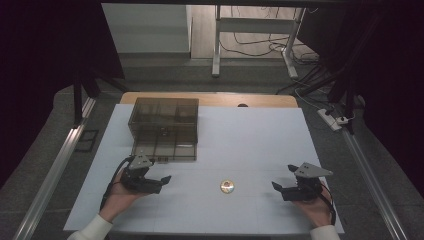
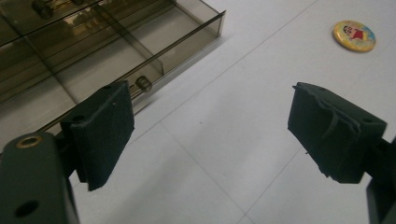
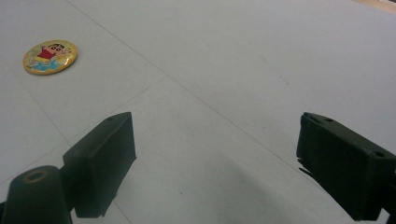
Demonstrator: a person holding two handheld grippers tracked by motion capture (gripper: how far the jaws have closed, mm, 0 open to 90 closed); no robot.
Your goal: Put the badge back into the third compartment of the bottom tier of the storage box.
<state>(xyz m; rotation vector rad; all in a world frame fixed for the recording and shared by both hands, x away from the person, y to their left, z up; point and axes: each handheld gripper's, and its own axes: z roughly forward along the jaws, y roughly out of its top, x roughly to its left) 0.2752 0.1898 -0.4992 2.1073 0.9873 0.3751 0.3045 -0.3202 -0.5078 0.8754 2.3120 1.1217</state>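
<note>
**Both grippers open, badge between them**

The left gripper point(image 1: 159, 181) has its jaws spread wide and holds nothing; so does the right gripper point(image 1: 283, 181). Both rest low over the white table point(image 1: 260, 140), well apart. The round yellow badge point(image 1: 227, 186) lies flat between them, untouched. A smoky clear box point(image 1: 165, 127) with compartments sits just beyond the left gripper.

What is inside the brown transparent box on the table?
The transparent box has thin dividers forming compartments. In the left gripper view, small dark round parts sit in a far compartment; near ones look empty. Tinted walls hide the rest.
</note>
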